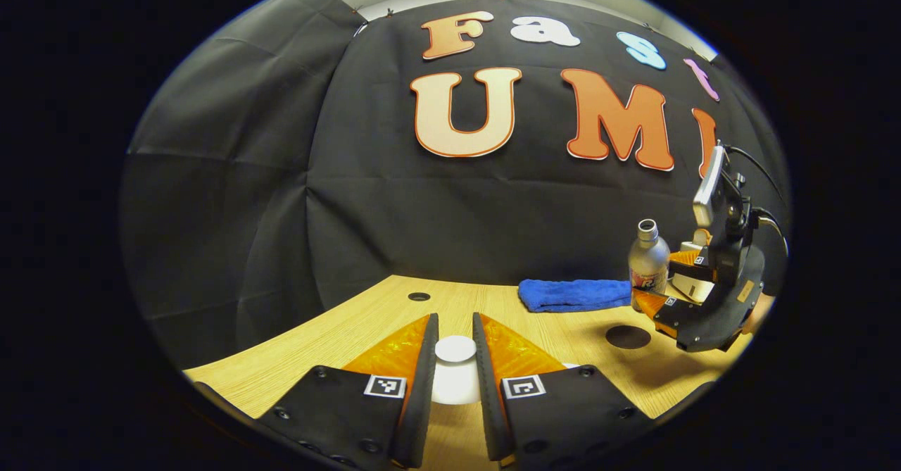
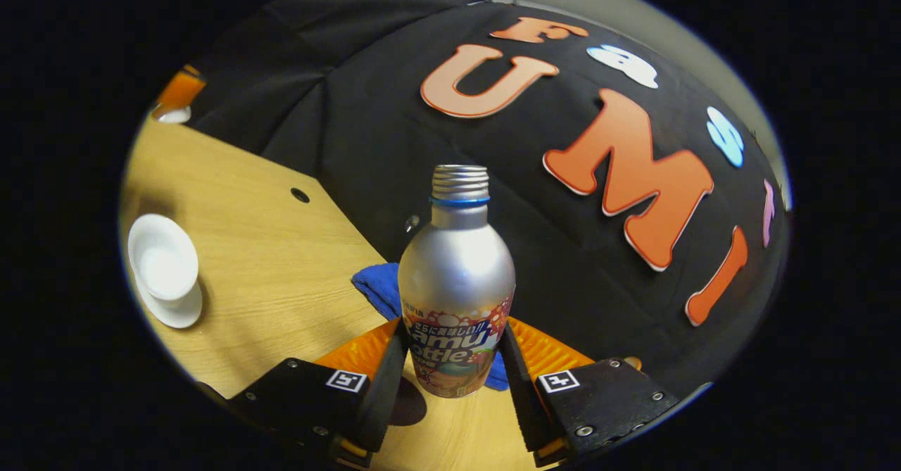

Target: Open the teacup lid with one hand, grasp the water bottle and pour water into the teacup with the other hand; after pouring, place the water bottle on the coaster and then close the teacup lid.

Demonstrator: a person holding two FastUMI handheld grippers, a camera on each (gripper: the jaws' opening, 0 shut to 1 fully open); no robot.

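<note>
My left gripper [image 1: 455, 322] is shut on the knob of the white teacup lid [image 1: 455, 376] and holds it over the wooden table [image 1: 338, 330]. In the right gripper view that gripper [image 2: 177, 92] and the lid [image 2: 172, 114] are at the far left, away from the cup. The white teacup [image 2: 162, 256] stands uncovered on its saucer [image 2: 176, 310]. My right gripper [image 2: 454, 327] is shut on the silver water bottle [image 2: 455, 274], whose neck has no cap. In the left gripper view the bottle [image 1: 647, 260] and right gripper [image 1: 665, 282] are at the right, just behind the dark round coaster [image 1: 627, 336].
A folded blue cloth [image 1: 574, 295] lies at the back of the table near the bottle, also seen as the cloth [image 2: 379, 286] behind the bottle. A small round hole [image 1: 419, 296] marks the tabletop near the black cloth wall.
</note>
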